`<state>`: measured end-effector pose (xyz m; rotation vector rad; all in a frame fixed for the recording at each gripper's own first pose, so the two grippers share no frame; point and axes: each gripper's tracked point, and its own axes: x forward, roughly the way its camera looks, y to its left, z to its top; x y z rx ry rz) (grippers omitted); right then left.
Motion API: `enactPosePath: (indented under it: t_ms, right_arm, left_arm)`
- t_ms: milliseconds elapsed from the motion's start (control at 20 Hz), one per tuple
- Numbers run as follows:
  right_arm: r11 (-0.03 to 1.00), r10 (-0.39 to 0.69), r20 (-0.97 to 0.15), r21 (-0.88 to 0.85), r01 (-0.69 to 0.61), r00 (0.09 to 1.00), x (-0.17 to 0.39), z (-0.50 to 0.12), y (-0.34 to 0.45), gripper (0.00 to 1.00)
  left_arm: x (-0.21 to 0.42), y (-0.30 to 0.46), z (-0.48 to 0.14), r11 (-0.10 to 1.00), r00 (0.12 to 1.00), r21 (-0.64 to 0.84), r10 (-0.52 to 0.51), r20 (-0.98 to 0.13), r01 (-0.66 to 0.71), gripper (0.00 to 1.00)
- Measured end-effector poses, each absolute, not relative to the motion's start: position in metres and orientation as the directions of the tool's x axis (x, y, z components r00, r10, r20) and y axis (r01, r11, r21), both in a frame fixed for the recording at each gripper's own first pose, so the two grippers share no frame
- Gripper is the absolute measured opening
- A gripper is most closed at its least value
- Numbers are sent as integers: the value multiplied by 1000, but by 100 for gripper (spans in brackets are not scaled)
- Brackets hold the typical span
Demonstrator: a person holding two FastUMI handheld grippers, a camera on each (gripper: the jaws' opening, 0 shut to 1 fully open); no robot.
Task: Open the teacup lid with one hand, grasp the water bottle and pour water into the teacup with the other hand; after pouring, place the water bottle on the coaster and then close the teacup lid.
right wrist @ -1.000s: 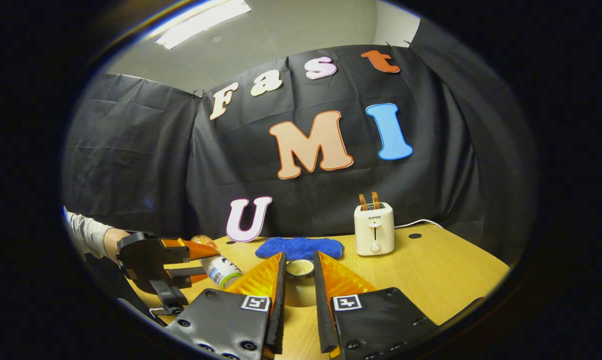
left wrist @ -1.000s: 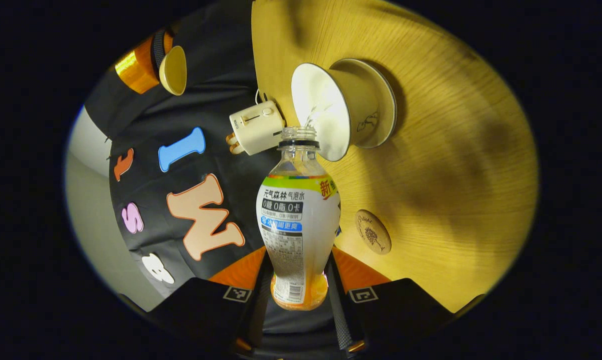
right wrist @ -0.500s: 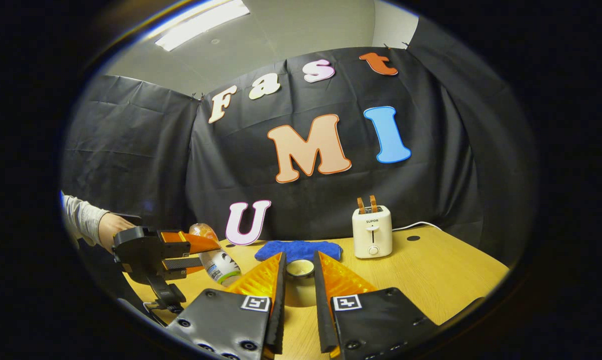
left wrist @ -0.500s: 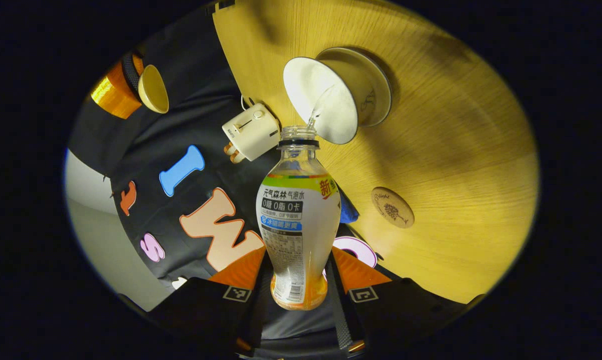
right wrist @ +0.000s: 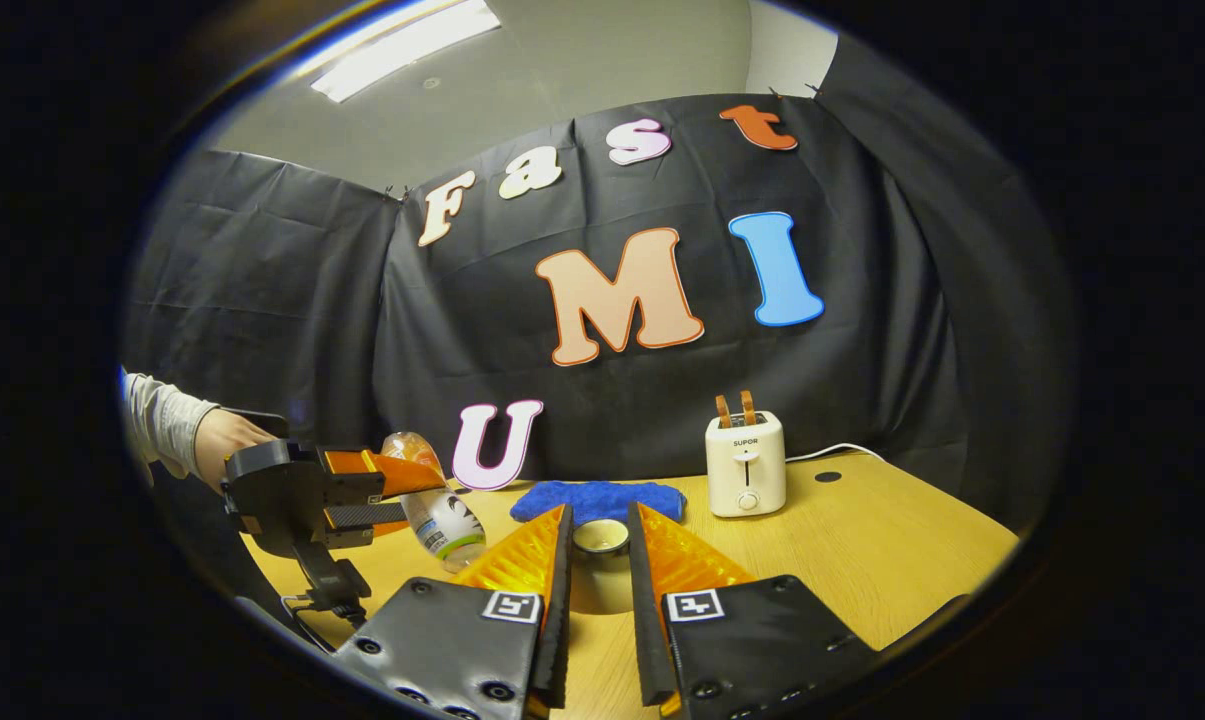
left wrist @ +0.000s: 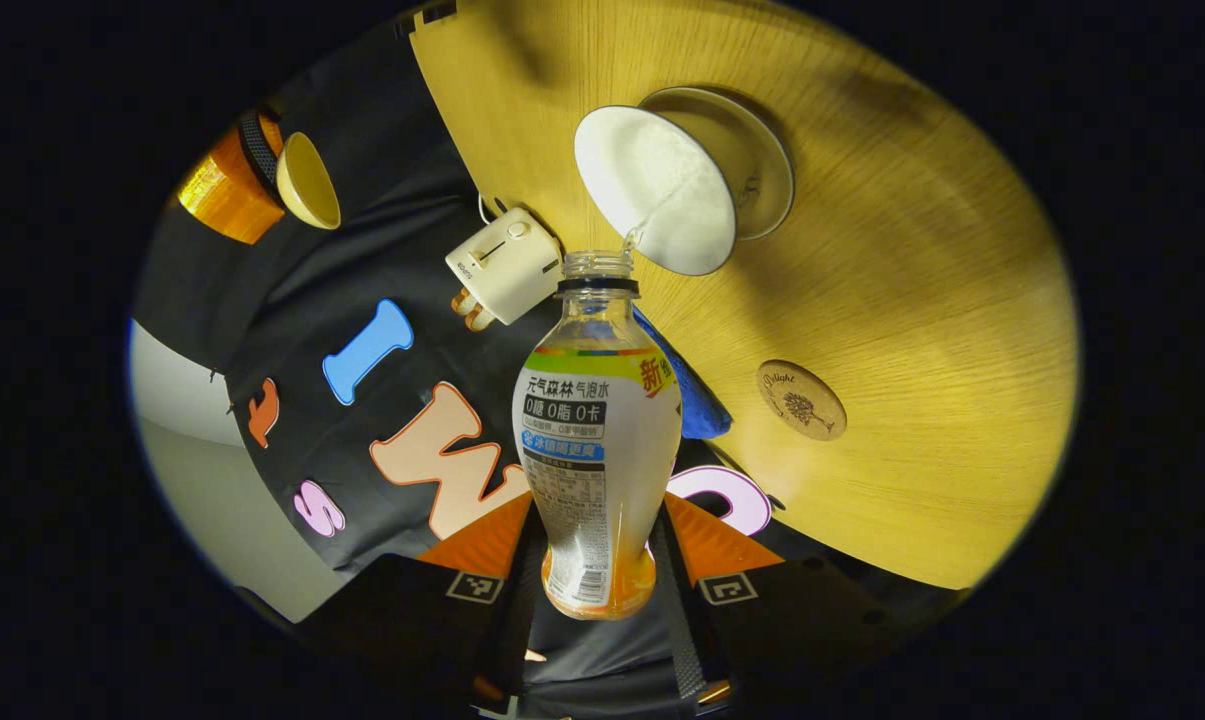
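Observation:
The clear water bottle (left wrist: 595, 440) with its white label is tipped mouth-first, and my left gripper (left wrist: 597, 530) is shut on its lower body. A thin stream runs from its open mouth into the white teacup (left wrist: 652, 190), which stands on its saucer (left wrist: 770, 170) on the wooden table (left wrist: 942, 300). The round wooden coaster (left wrist: 802, 400) lies bare beside the cup. My right gripper (right wrist: 600, 522) is shut on the cream teacup lid (right wrist: 600, 538), held above the table. From there the left gripper (right wrist: 307, 490) and the tilted bottle (right wrist: 442, 520) show at the left.
A white toaster (right wrist: 747, 465) stands at the back of the table by the black cloth wall, with a blue cloth (right wrist: 597, 497) to its left. A person's hand (right wrist: 224, 438) in a light sleeve holds the left gripper. The right gripper (left wrist: 227, 185) and lid (left wrist: 307, 182) hang off the table's edge.
The left gripper has lifted and tilted the bottle a bit more, so the cup's mouth faces the camera more squarely. Water keeps running. The right gripper with the lid has held still.

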<state>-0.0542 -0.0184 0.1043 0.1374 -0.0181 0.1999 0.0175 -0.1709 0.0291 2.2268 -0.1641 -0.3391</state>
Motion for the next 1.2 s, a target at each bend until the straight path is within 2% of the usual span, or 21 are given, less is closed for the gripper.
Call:
enactPosePath:
  t_ms: [250, 550, 850, 1200]
  right_arm:
    - [972, 194, 28, 132, -196, 981, -53, 101, -18, 31]
    - [970, 204, 18, 134, -204, 979, -49, 97, -14, 31]
    - [967, 223, 0, 128, -221, 975, -49, 89, -3, 30]
    - [965, 230, -7, 130, -227, 973, -49, 87, 2, 31]
  left_arm:
    - [19, -170, 26, -609, 953, 793, -235, -189, 7, 55]
    - [5, -167, -2, -531, 931, 842, -252, -266, 97, 55]
    - [-5, -158, -41, -286, 900, 919, -261, -348, 272, 55]
    - [-1, -158, -37, 91, 901, 925, -281, -331, 368, 53]
